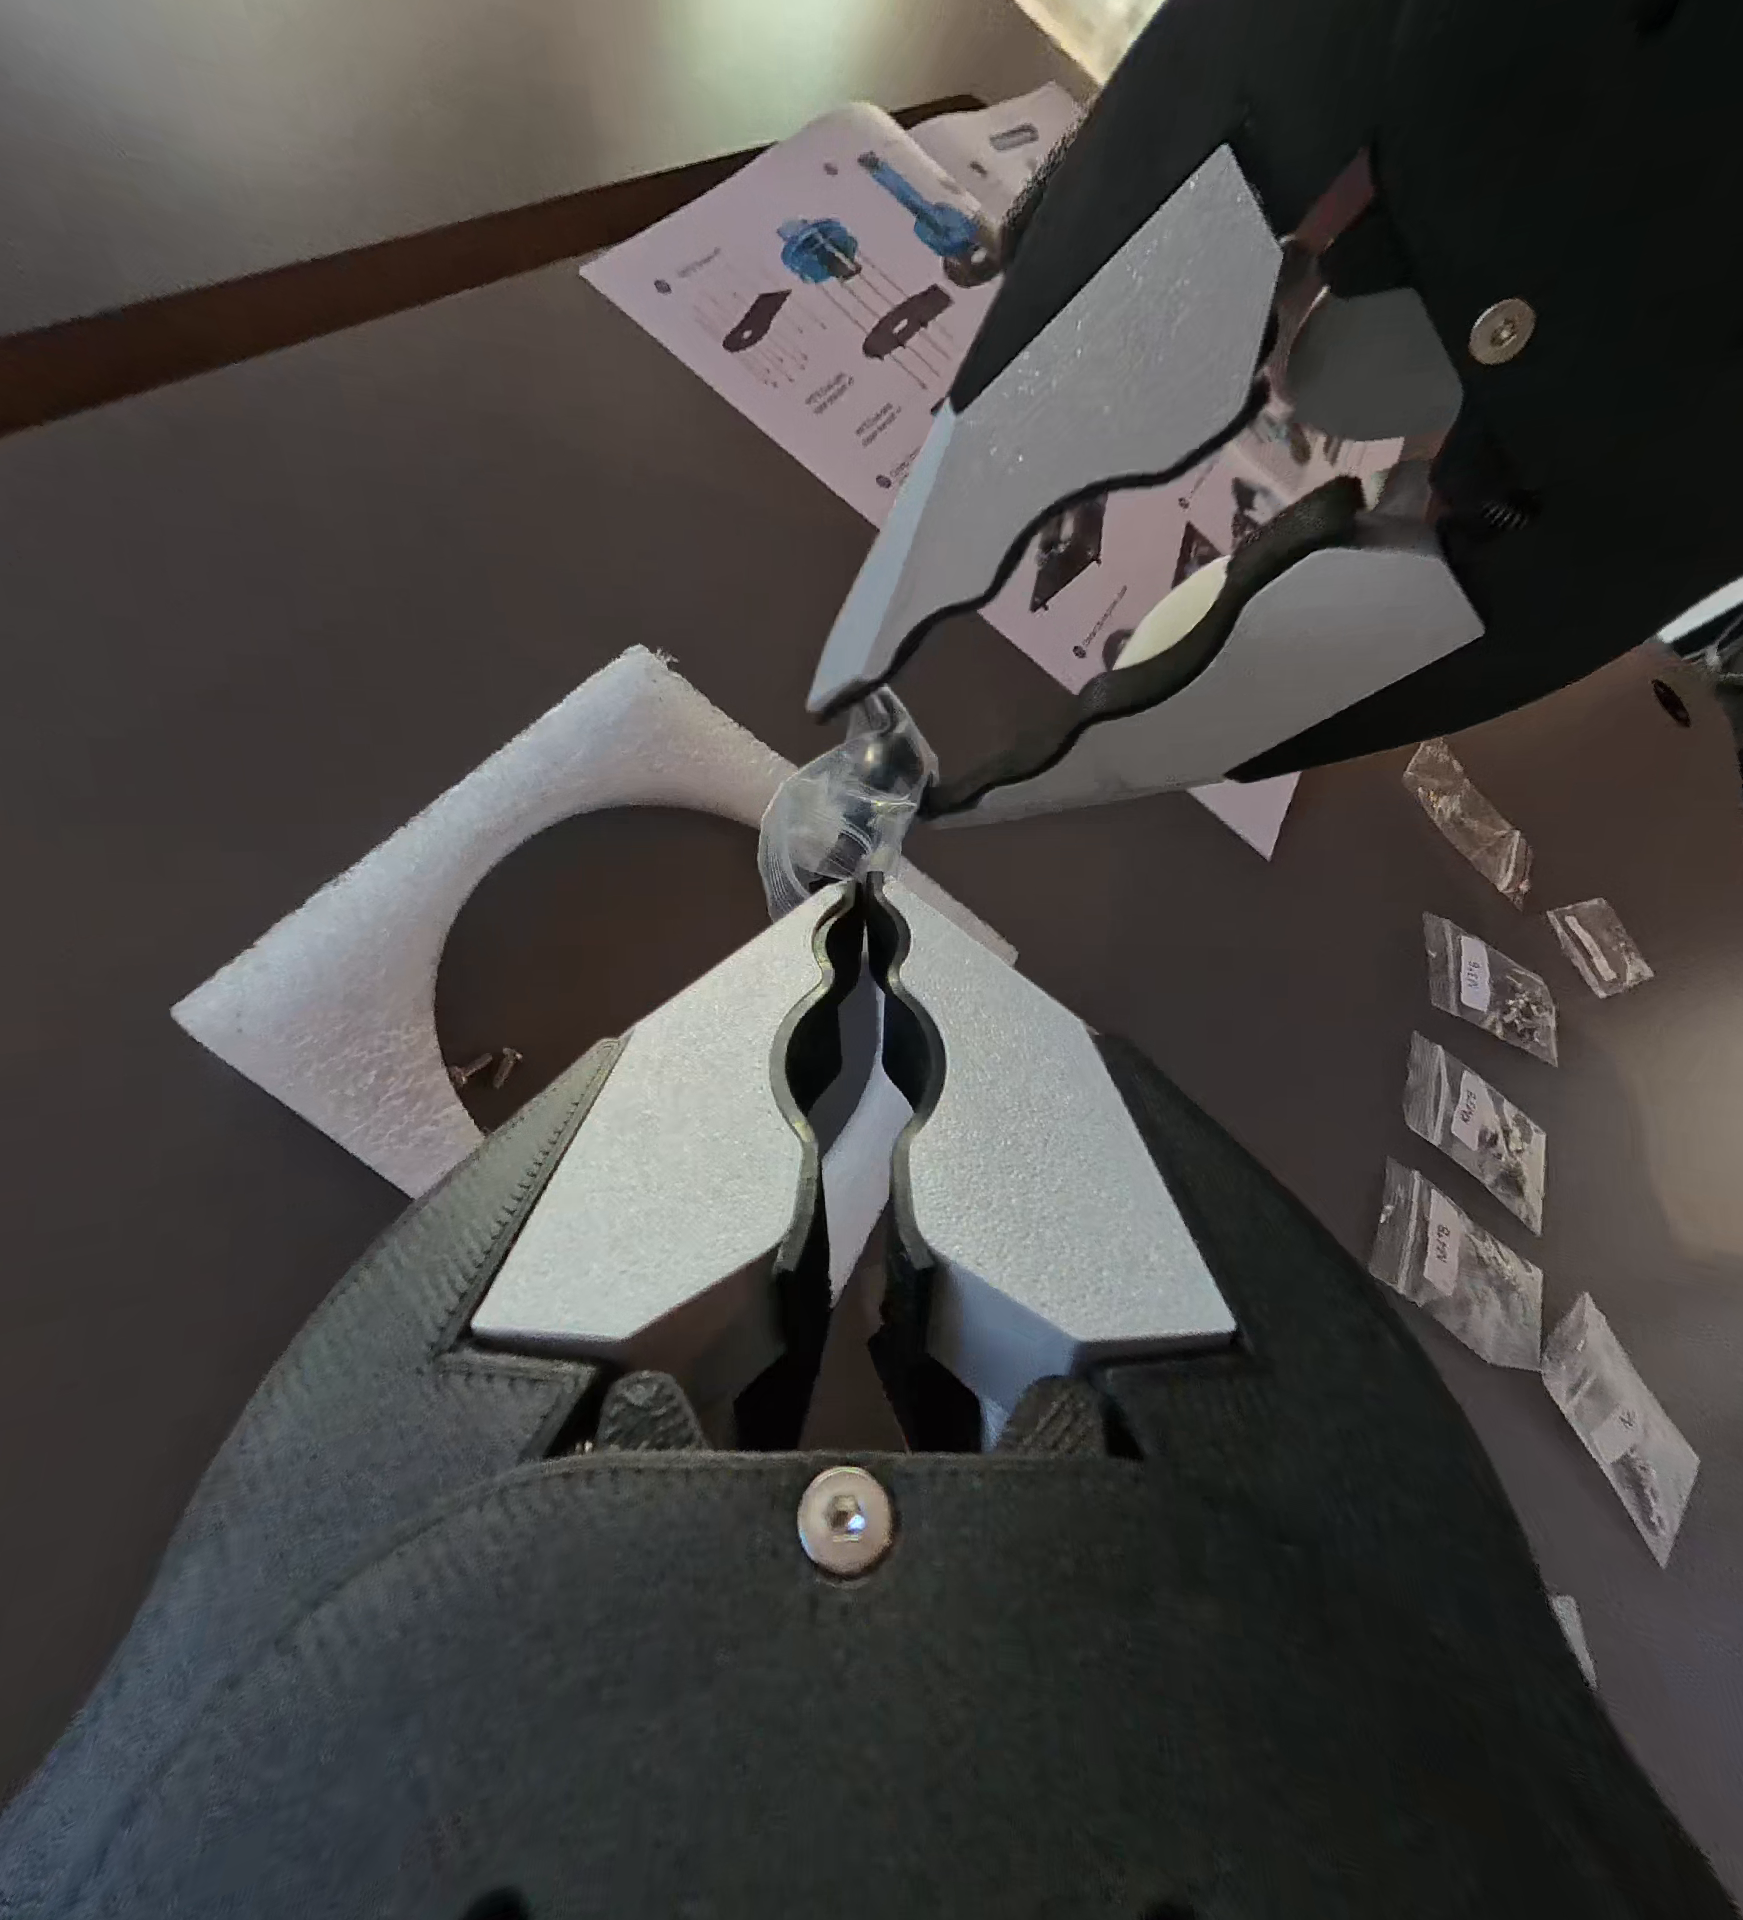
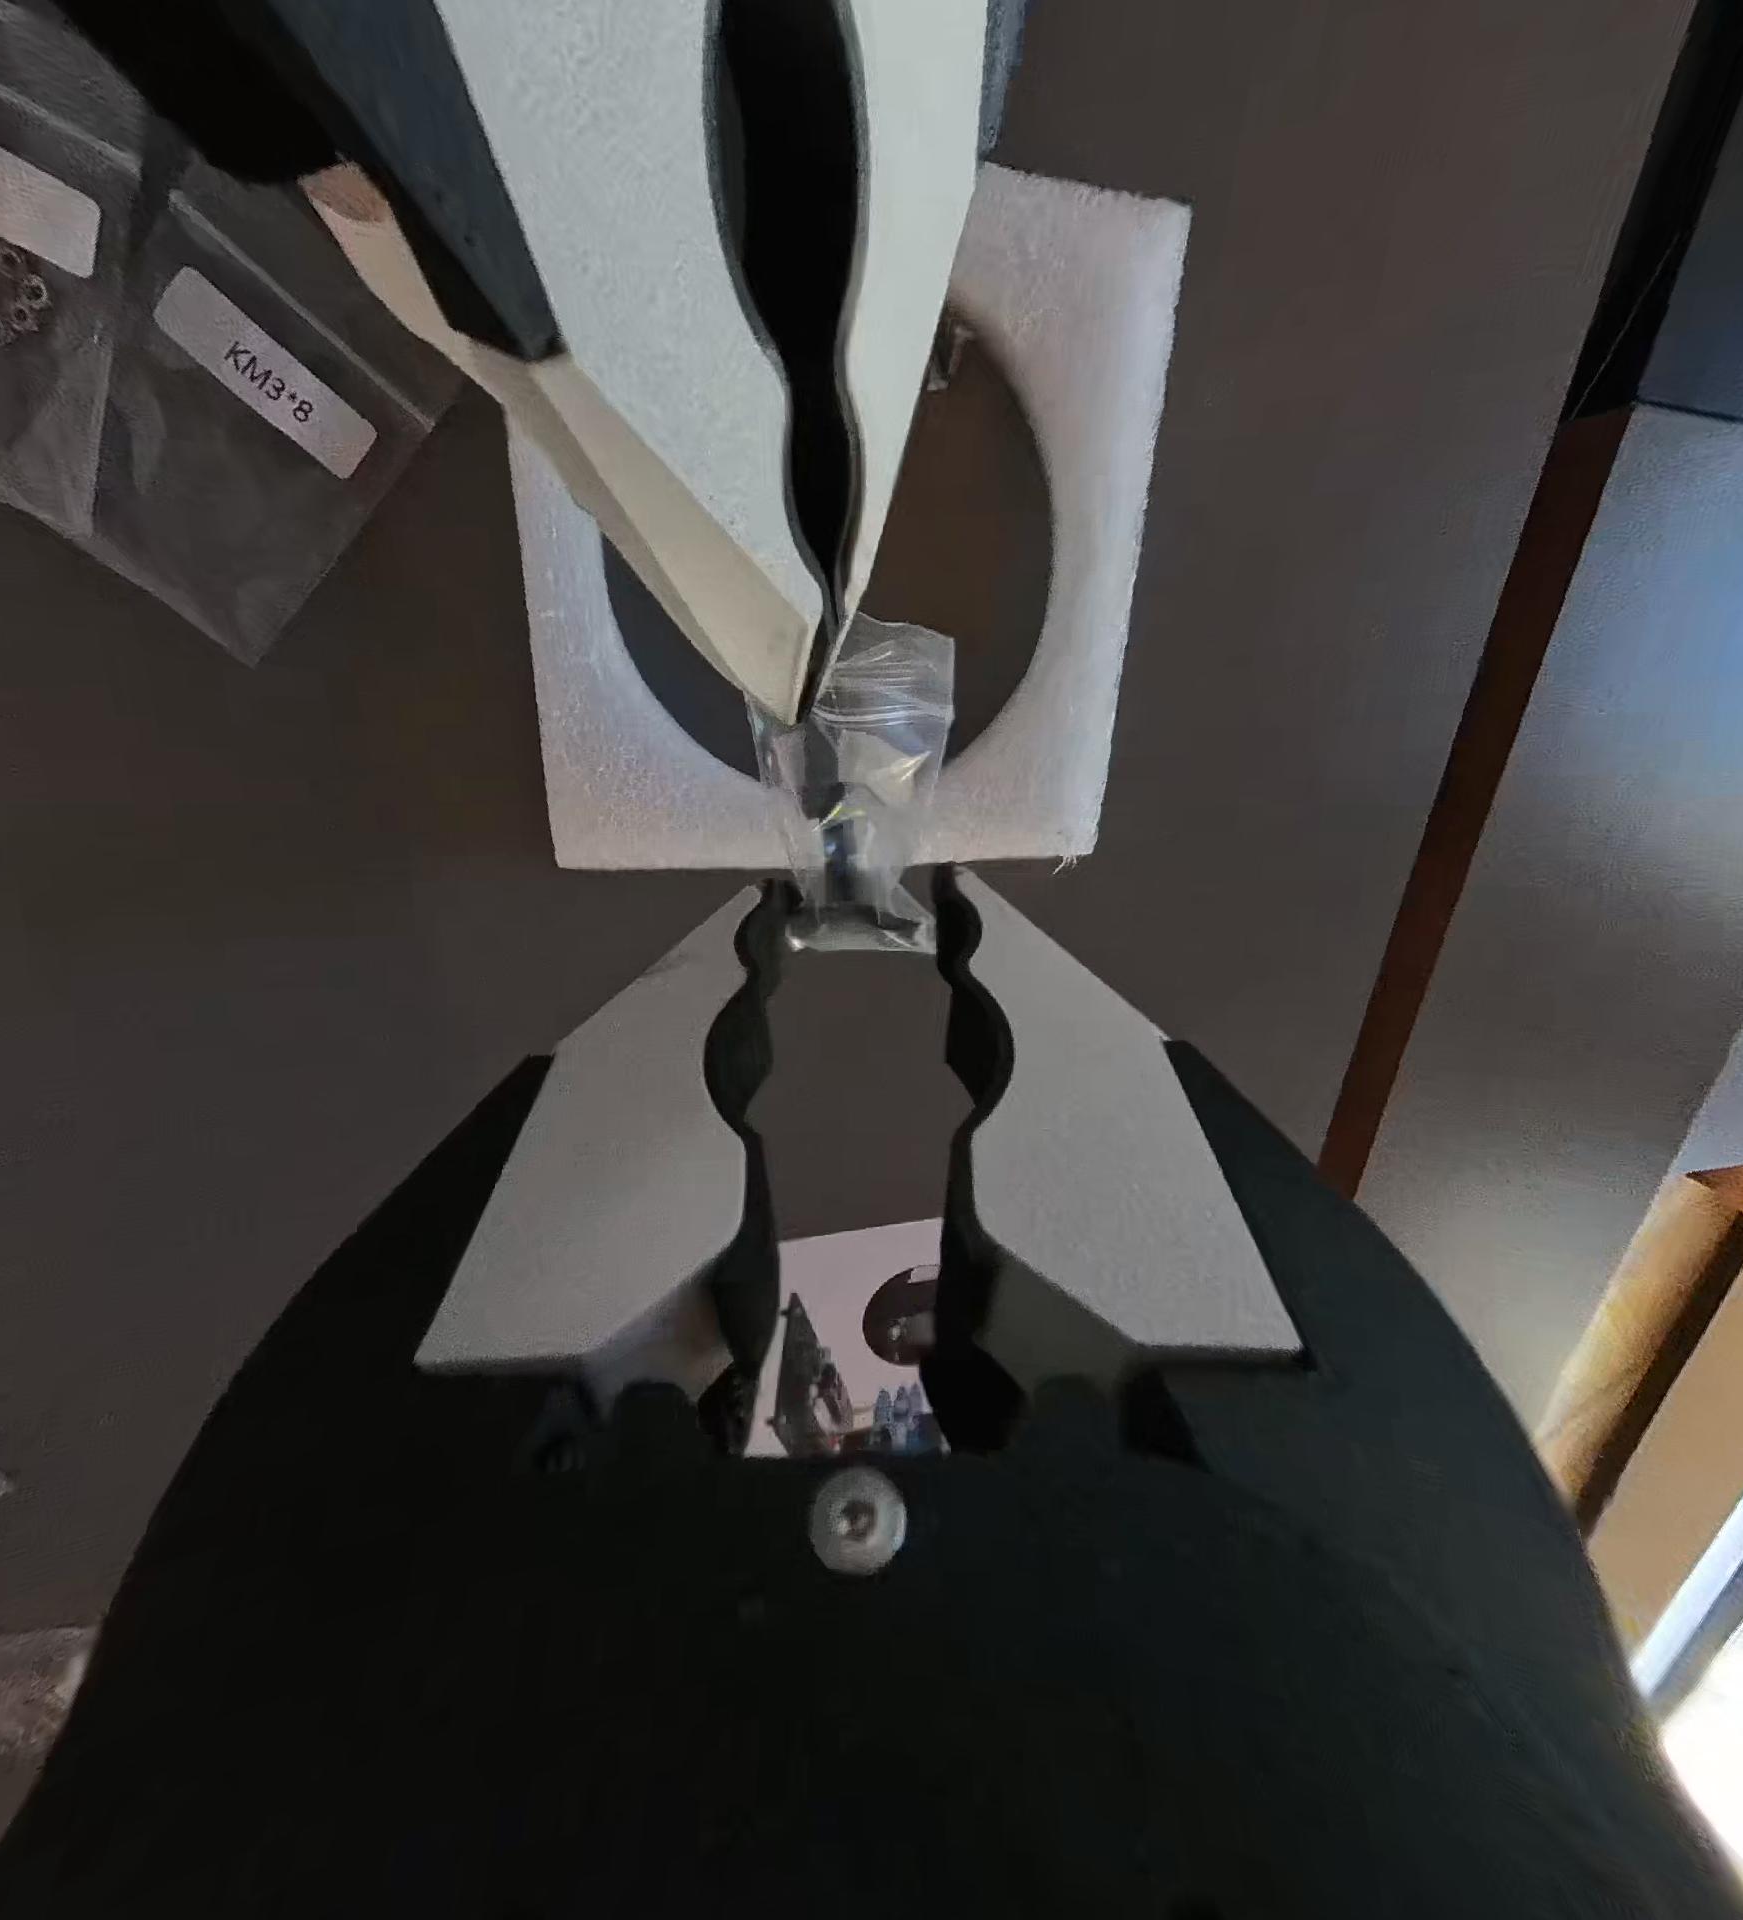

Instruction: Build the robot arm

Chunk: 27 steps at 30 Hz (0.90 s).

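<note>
A small clear plastic bag [image 1: 825, 821] with dark screws inside hangs in the air between my two grippers. My left gripper [image 1: 867, 891] is shut on one end of the bag; in the right wrist view it [image 2: 825, 665] comes down from the top. My right gripper [image 2: 851, 904] has its jaws a small way apart, with the other end of the bag [image 2: 877, 717] and a screw pinched between its tips. In the left wrist view it [image 1: 893, 756] reaches in from the upper right. Both grippers hover over a white foam square [image 1: 347, 997] with a round hole.
The foam square [image 2: 1064, 582] lies on a dark table, with two loose screws [image 1: 482, 1065] in its hole. A printed sheet with part drawings [image 1: 794, 343] lies behind. Several small labelled bags of hardware [image 1: 1490, 987] [image 2: 254, 416] lie in a row. The table's brown edge [image 2: 1469, 790] runs alongside. The grippers are tip to tip, or close to it. My left tips are roughly 9 cm from the white foam square [image 1: 347, 997]. The right camera catches it too, in the right wrist view [image 2: 1082, 318].
</note>
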Available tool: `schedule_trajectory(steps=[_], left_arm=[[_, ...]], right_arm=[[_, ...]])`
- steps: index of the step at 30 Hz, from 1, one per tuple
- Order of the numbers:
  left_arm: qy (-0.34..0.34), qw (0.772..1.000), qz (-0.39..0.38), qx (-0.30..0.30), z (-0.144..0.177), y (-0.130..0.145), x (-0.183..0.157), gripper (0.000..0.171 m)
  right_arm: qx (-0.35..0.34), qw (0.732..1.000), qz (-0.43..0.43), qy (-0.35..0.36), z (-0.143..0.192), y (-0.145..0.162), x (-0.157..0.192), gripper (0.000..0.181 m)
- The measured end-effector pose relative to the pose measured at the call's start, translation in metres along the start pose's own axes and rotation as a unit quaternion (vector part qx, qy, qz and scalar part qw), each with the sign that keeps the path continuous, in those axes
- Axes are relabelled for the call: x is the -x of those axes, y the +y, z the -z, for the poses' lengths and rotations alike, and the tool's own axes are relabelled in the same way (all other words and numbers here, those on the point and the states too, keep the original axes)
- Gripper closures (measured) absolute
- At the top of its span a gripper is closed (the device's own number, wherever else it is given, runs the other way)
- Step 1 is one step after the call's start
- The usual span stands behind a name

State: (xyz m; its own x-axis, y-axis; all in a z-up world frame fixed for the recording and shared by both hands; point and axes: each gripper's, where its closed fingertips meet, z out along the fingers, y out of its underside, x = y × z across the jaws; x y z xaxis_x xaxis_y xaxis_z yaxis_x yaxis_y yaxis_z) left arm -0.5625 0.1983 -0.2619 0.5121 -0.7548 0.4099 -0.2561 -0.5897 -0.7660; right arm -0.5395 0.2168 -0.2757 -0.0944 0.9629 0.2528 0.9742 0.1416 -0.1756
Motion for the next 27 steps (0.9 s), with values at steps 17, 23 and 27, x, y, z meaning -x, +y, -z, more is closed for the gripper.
schedule_trajectory(steps=[17,23,27], left_arm=[[-0.014,0.999,-0.004,0.030,-0.005,0.012,0.008,0.171],[-0.015,0.999,-0.011,0.032,-0.006,0.013,0.007,0.171],[-0.022,0.999,-0.020,0.031,-0.006,0.013,0.008,0.171]], right_arm=[[-0.132,0.990,-0.050,-0.026,-0.015,0.001,-0.002,0.134],[-0.130,0.990,-0.042,-0.044,-0.016,0.002,0.002,0.149],[-0.130,0.989,-0.046,-0.054,-0.013,0.001,0.004,0.150]])
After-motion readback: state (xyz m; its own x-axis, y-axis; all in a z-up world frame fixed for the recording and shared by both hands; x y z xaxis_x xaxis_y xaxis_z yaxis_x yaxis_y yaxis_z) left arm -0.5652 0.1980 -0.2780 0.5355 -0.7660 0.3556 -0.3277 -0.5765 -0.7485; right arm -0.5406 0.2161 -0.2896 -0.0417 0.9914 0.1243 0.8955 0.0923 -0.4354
